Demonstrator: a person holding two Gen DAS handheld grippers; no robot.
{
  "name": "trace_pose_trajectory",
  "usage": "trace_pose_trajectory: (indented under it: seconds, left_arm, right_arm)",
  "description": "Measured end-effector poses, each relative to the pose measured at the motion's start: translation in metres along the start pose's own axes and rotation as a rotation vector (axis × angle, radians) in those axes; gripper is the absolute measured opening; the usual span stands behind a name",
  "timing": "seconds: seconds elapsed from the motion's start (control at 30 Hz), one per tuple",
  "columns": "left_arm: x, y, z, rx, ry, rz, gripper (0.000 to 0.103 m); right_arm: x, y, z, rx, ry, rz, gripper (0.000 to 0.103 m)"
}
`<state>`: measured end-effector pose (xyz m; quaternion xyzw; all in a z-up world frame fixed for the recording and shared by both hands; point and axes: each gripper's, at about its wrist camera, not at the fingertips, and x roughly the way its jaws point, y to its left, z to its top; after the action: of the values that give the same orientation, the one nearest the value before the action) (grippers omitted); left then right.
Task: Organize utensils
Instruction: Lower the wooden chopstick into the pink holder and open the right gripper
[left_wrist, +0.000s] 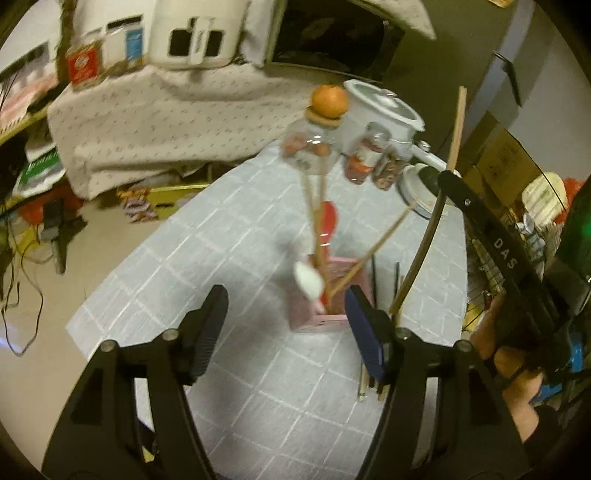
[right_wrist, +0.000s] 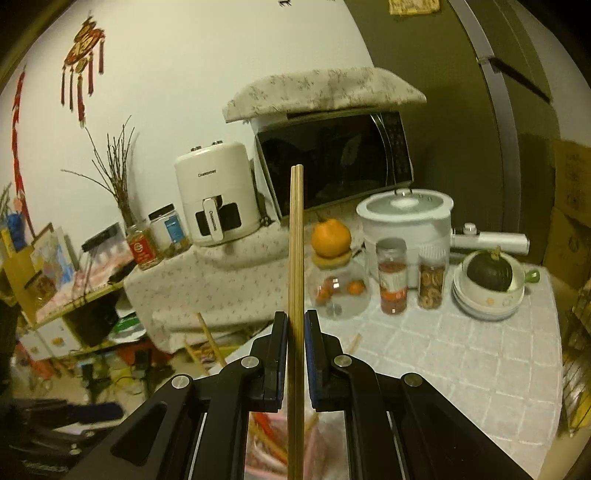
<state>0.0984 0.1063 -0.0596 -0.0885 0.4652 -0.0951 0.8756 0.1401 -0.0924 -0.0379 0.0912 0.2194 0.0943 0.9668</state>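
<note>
A pink utensil holder (left_wrist: 314, 314) stands on the grey tiled tablecloth (left_wrist: 207, 251). It holds a white spoon (left_wrist: 308, 282), a red spatula (left_wrist: 327, 229) and wooden sticks (left_wrist: 373, 247). My left gripper (left_wrist: 282, 306) hovers over it, open, with nothing between its fingers. My right gripper (right_wrist: 295, 328) is shut on a pair of wooden chopsticks (right_wrist: 296, 240) that stand upright. In the left wrist view that gripper (left_wrist: 448, 181) and its chopsticks (left_wrist: 456, 136) are just right of the holder. Several dark chopsticks (left_wrist: 373, 275) lie on the cloth beside the holder. The holder (right_wrist: 266, 443) shows blurred below my right fingers.
At the back of the table stand a glass jar (right_wrist: 338, 291) with an orange (right_wrist: 330, 236) on top, two spice jars (right_wrist: 393, 280), a white pot (right_wrist: 406, 218) and stacked bowls (right_wrist: 484, 299) with a green squash. A microwave (right_wrist: 332, 162) and an air fryer (right_wrist: 214, 195) stand behind. The table edge curves away at left.
</note>
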Motion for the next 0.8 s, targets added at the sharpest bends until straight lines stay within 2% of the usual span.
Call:
trace_pose_trajectory:
  seconds: [0.17, 0.4, 0.6, 0.8]
  left_arm:
    - [0.003, 0.026, 0.003, -0.065, 0.024, 0.033, 0.066]
    - [-0.002, 0.035, 0.004, -0.107, 0.026, -0.006, 0.067]
    - [-0.001, 0.035, 0.003, -0.107, 0.023, -0.008, 0.067]
    - [0.008, 0.027, 0.001, -0.092, 0.039, 0.004, 0.067]
  right_arm:
    - [0.025, 0.03, -0.015, -0.111, -0.036, -0.084, 0.009]
    - [0.044, 0.044, -0.037, -0.155, -0.031, -0.149, 0.009]
    - [0.045, 0.044, -0.049, -0.18, 0.007, -0.139, 0.01]
    - [0.038, 0.034, -0.058, -0.14, 0.11, -0.07, 0.01]
